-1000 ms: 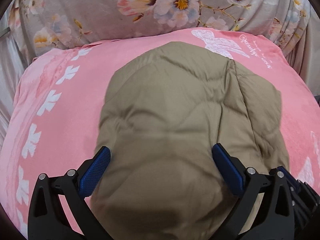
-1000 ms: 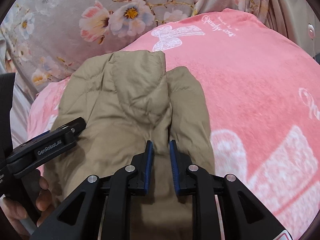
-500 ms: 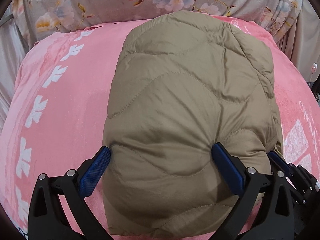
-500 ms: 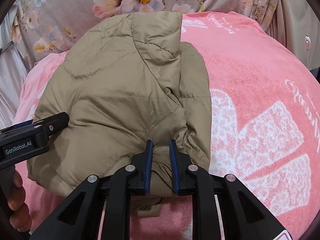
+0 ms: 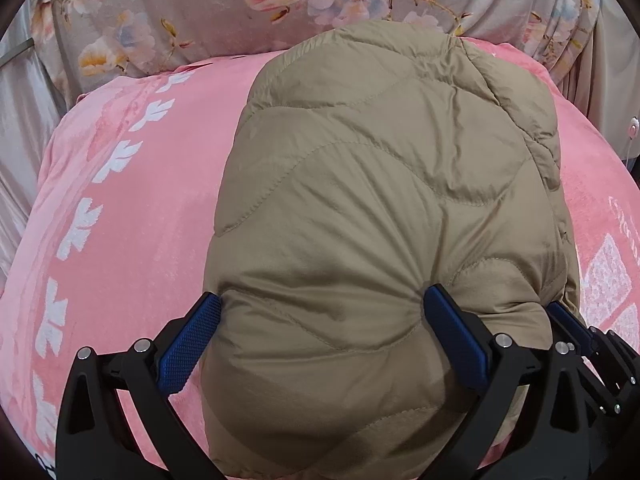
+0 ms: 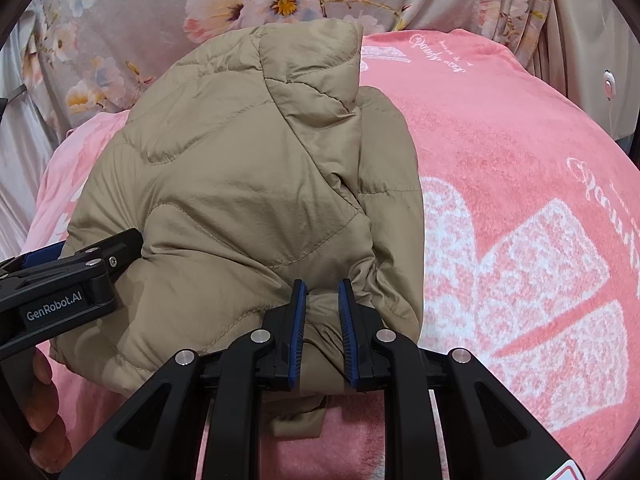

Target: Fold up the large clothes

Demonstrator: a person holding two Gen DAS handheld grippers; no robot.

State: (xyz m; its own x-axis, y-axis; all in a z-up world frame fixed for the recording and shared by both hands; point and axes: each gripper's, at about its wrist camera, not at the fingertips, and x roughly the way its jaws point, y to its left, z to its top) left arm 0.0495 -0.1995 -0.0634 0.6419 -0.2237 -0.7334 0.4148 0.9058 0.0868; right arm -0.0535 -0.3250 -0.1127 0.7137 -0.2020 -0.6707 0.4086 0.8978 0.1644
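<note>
A beige quilted jacket (image 5: 380, 200) lies doubled over on the pink blanket (image 5: 120, 220). My left gripper (image 5: 320, 304) holds its near bulge between wide-set jaws, and the fabric puckers at both blue pads. My right gripper (image 6: 322, 288) is shut on a pinch of the jacket (image 6: 248, 184) at its near right corner, with a flap of fabric hanging below the jaws. The jacket's collar stands up at the far end. In the right wrist view a left finger (image 6: 100, 256) presses the jacket's left side.
Pink blanket (image 6: 520, 200) with white prints covers the bed around the jacket. Grey floral fabric (image 5: 200, 12) rises behind it. A person's hand (image 6: 40, 400) shows at the lower left of the right wrist view. A white button (image 6: 608, 84) sits at the far right edge.
Both grippers carried the jacket's near part forward and down, so it now lies folded over itself on the blanket. Over the last half second almost nothing moved.
</note>
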